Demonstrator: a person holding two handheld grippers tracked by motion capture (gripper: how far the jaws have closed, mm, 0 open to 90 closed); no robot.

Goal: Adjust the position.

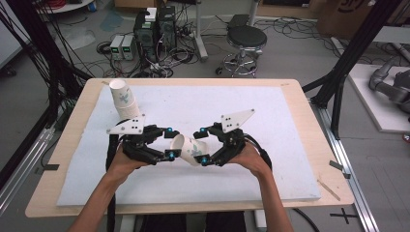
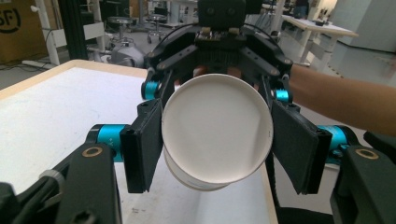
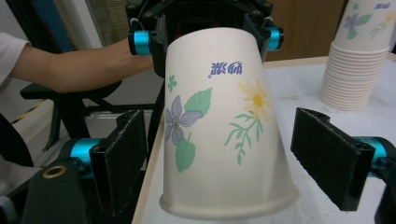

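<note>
A white paper cup (image 1: 189, 150) printed with flowers lies on its side in the air over the white mat, between my two grippers. Its narrow base (image 2: 217, 130) faces the left gripper view, where both pads (image 2: 144, 149) of my left gripper (image 2: 219, 149) press against its sides. In the high view the left gripper (image 1: 170, 142) meets the cup from the left. My right gripper (image 1: 202, 145) surrounds the wide mouth end (image 3: 224, 196). The right gripper (image 3: 224, 158) stands open, with a small gap between each pad (image 3: 327, 154) and the cup wall.
A stack of matching cups (image 1: 124, 99) (image 3: 355, 60) stands mouth-down at the mat's far left. The white mat (image 1: 270, 111) covers most of the wooden table (image 1: 300, 96). Beyond the far edge are a stool (image 1: 246, 38), computer boxes (image 1: 154, 29) and cables.
</note>
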